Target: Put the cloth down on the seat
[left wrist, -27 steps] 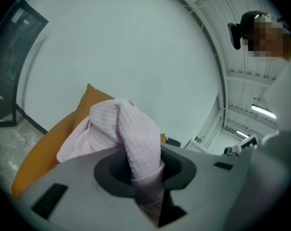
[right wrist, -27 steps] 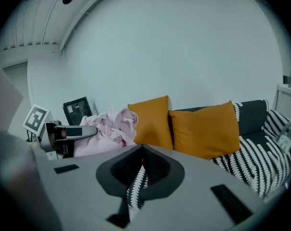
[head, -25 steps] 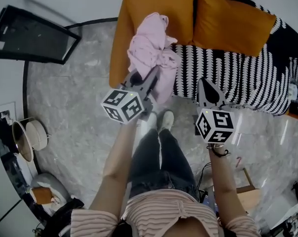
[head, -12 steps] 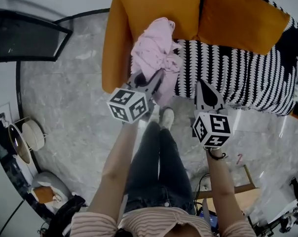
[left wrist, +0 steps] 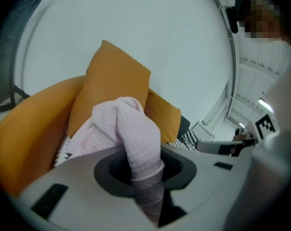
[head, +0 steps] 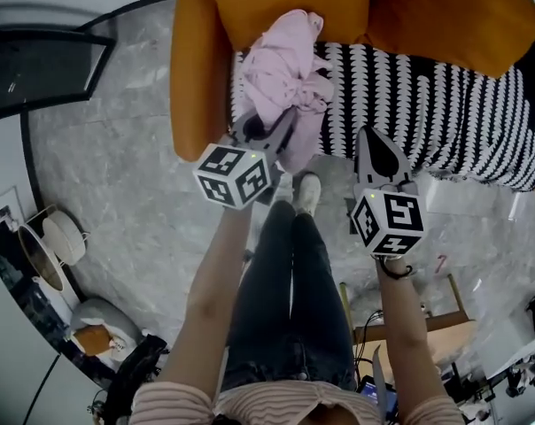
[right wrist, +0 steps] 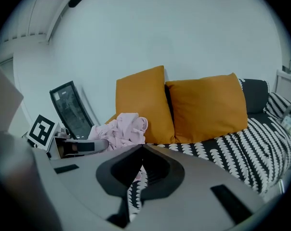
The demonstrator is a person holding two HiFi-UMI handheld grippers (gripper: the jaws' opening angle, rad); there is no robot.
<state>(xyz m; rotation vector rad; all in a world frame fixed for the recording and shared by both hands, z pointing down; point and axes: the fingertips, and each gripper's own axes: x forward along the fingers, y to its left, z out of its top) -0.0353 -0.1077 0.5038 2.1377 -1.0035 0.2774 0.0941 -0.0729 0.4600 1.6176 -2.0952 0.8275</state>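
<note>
A crumpled pink cloth (head: 281, 73) hangs over the left end of a sofa seat with a black-and-white patterned cover (head: 427, 104), beside the orange armrest (head: 199, 87). My left gripper (head: 283, 129) is shut on the cloth's lower part; in the left gripper view the cloth (left wrist: 136, 138) bulges up from between the jaws. My right gripper (head: 368, 140) hovers to the right at the seat's front edge, jaws shut with the tips together and nothing in them. In the right gripper view the cloth (right wrist: 119, 129) shows left of the right gripper (right wrist: 140, 149), in front of an orange cushion (right wrist: 140, 100).
Two orange cushions (head: 276, 3) (right wrist: 208, 105) lean on the sofa back. A black-framed panel (head: 37, 69) stands to the left of the sofa. The person's shoes (head: 294, 193) are at the sofa's front. A round lamp (head: 55, 242) and a box (head: 427, 321) sit on the marble floor.
Both grippers have sunk toward the sofa. The pink cloth has come down with the left gripper, closer over the patterned seat. Neither gripper's jaws have changed.
</note>
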